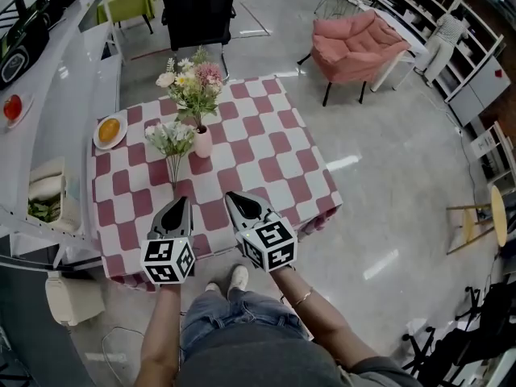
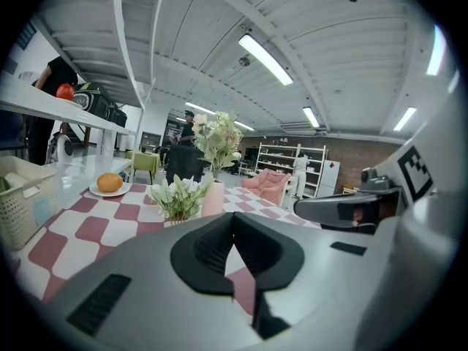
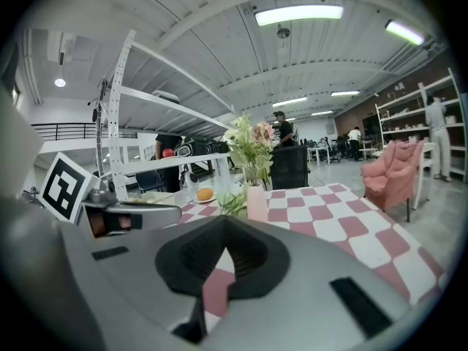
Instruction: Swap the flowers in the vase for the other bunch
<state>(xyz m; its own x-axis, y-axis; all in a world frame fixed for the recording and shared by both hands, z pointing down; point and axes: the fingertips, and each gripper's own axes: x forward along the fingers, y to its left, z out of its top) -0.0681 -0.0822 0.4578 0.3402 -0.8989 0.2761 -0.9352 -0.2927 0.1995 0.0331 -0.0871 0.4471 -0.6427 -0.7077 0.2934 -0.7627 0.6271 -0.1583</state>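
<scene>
Left gripper view: foot of the pink vase [image 2: 213, 198] and stems of the white bunch [image 2: 178, 197] are blocked by the left tongs [image 2: 234, 224], basket [image 2: 20, 210] is chopped off by the left edge.

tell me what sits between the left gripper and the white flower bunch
Nothing stands there. In the head view, only bare checked tablecloth lies between the left gripper and the white flower bunch.

Pink vase [image 1: 202, 143] upright on checked table [image 1: 266, 147]; mixed pastel bouquet [image 1: 193, 83] standing in it; white bunch [image 1: 171, 138] upright just beside, left.
</scene>
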